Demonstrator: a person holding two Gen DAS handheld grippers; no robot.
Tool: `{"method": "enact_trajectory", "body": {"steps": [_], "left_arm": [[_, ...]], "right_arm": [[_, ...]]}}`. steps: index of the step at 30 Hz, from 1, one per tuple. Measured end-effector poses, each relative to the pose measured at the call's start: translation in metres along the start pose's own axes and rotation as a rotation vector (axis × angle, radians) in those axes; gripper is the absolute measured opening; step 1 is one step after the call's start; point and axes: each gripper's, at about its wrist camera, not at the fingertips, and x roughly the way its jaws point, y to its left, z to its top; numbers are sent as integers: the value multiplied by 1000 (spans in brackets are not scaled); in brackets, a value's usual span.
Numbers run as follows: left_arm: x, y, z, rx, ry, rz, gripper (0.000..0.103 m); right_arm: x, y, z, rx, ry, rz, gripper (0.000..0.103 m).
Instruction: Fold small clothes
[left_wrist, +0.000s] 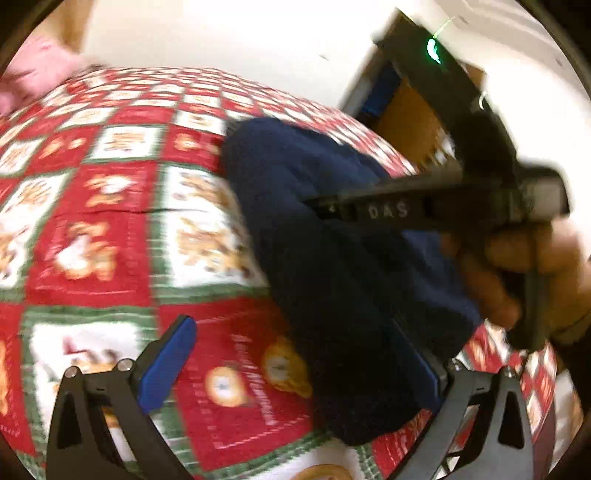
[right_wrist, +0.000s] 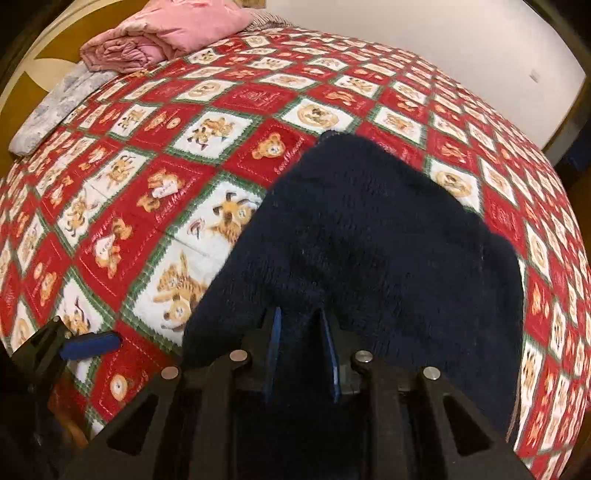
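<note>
Right gripper (right_wrist: 301, 347) sits low over the fuzzy navy-blue garment (right_wrist: 369, 240), its jaws narrow, fleece bunched between them, on the red teddy-bear patchwork tablecloth (right_wrist: 147, 184). Left gripper (left_wrist: 295, 369): jaws wide, garment against the right-hand pad.

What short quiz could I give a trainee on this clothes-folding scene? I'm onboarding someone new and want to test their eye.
1. True or false: the left gripper has its jaws wide apart.
2. What colour is the fleece garment lying in front of both grippers? A) pink B) navy C) grey
3. In the right wrist view, what lies beside the grey patterned cloth at the far corner of the teddy-bear quilt?

Key: 1 true; 2 B; 3 a folded pink garment.
</note>
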Motion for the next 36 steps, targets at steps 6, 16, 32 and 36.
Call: {"method": "enact_trajectory", "body": {"steps": [6, 16, 32, 36], "left_arm": [[-4, 28, 35, -196, -23, 0, 103], [37, 4, 38, -45, -12, 106, 103], [7, 28, 35, -189, -73, 40, 103], [13, 17, 43, -159, -38, 70, 103]], "right_arm": [[-33, -34, 38, 95, -157, 127, 23], [70, -50, 89, 219, 7, 85, 23], [-56, -188, -93, 551, -238, 90, 59], [-50, -203, -121, 629, -244, 124, 59]]}}
